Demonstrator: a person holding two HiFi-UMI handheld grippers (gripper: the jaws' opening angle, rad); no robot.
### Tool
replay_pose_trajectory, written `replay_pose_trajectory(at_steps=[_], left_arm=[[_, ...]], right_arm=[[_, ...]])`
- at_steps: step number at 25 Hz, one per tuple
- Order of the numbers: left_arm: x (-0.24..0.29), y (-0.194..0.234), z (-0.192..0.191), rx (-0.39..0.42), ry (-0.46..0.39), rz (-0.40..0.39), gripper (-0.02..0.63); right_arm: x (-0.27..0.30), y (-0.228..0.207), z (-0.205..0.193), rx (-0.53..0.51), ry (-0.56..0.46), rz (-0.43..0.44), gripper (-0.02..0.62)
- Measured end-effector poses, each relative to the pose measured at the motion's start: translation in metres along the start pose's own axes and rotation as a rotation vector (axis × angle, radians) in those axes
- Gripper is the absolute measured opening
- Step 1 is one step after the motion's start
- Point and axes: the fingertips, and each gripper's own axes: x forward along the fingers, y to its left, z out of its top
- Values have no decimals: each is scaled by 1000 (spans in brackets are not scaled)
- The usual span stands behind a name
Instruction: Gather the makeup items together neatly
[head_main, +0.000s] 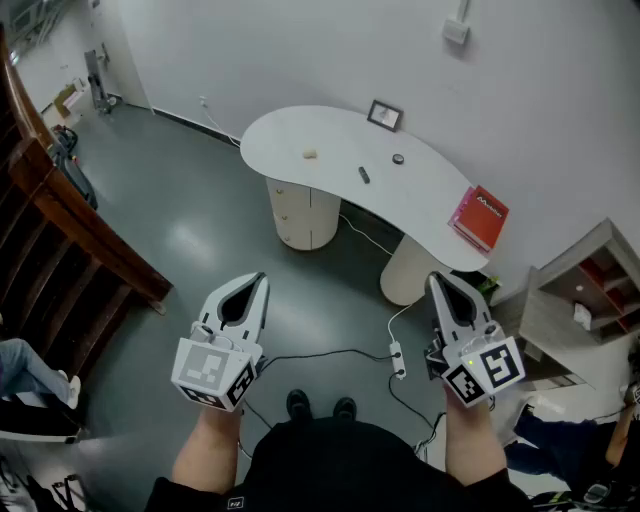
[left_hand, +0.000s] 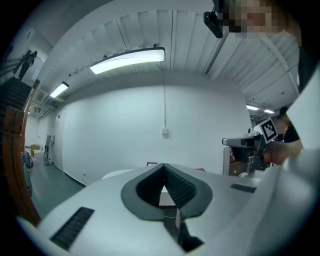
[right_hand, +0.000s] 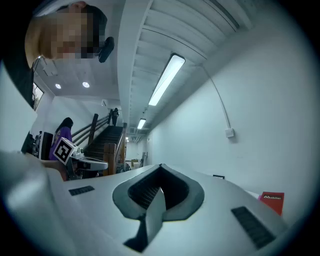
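Observation:
A white curved table (head_main: 430, 200) stands ahead by the wall. On it lie a small beige item (head_main: 310, 154), a dark stick-like item (head_main: 364, 175) and a small round dark item (head_main: 398, 159). My left gripper (head_main: 262, 279) and my right gripper (head_main: 434, 279) are held level in front of me, well short of the table. Both are shut with nothing between their jaws. In the left gripper view the left gripper (left_hand: 164, 167) points at the far wall; in the right gripper view the right gripper (right_hand: 161, 167) does the same.
A red book (head_main: 478, 217) lies at the table's right end and a small picture frame (head_main: 385, 115) stands at its back. A power strip and cables (head_main: 398, 359) lie on the floor. A wooden staircase (head_main: 60, 215) runs at left, a shelf unit (head_main: 585, 290) at right.

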Motion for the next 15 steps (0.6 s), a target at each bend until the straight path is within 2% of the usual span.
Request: replay_pose_trajectory(at_steps=[15], left_arm=[[-11,22,-5,-37,-7,-3,7]], right_arm=[[12,24,-9,6,36,1,32]])
